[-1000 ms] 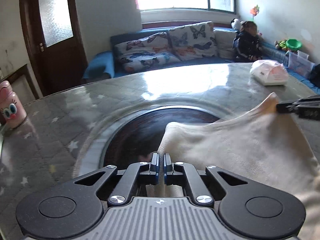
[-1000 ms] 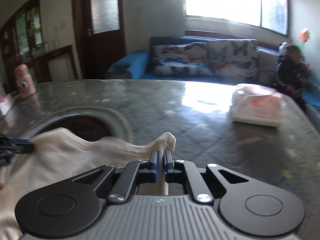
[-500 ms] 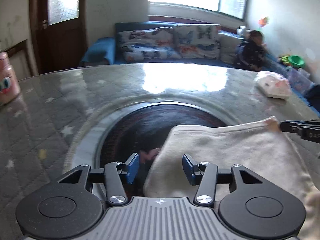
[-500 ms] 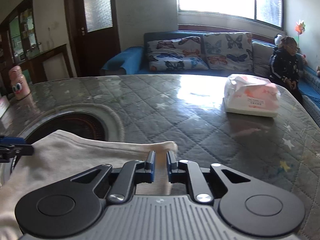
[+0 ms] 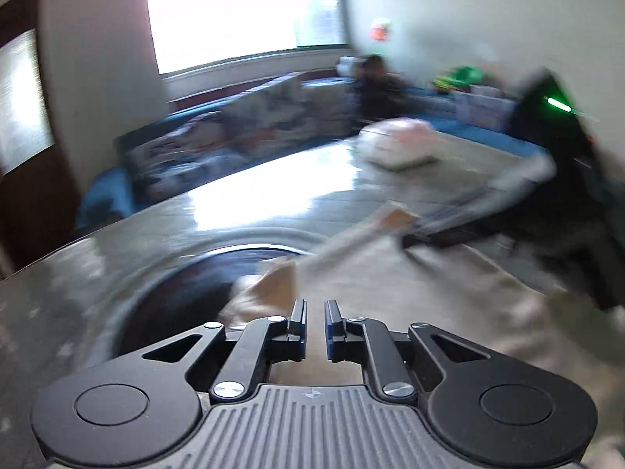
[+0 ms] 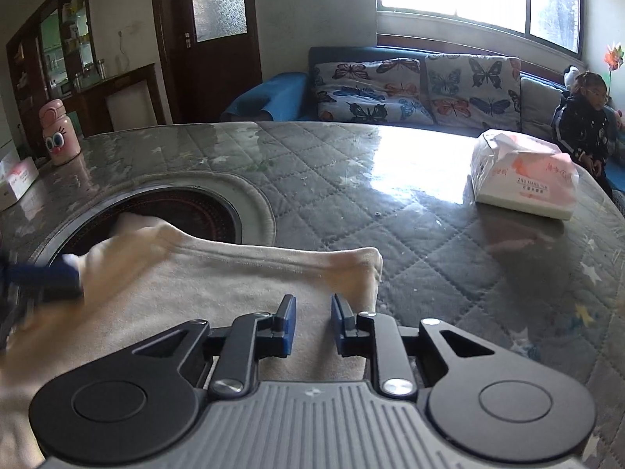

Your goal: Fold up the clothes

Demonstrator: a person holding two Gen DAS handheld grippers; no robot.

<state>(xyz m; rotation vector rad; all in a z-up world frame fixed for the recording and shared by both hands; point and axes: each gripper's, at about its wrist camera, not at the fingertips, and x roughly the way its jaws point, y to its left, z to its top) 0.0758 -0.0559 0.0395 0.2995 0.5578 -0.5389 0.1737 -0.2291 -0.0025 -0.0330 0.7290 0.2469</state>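
Garment: cream cloth [image 6: 218, 293] lies flat on the near bench [image 6: 449, 242], its far left corner over the round dark inset [image 6: 187, 211], folded edge facing away.
Right gripper [image 6: 312, 322]: fingers parted, empty, just above the cloth.
Left gripper [image 5: 314, 328]: fingers apart, apparently grasping nothing; view blurred.
Beyond: tissue pack [image 6: 523, 174] far right, well apart.

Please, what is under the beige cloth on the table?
The beige cloth lies on the quilted grey table cover, and its far left part lies over the dark round recess. What lies beneath the middle of the cloth is covered and cannot be seen.
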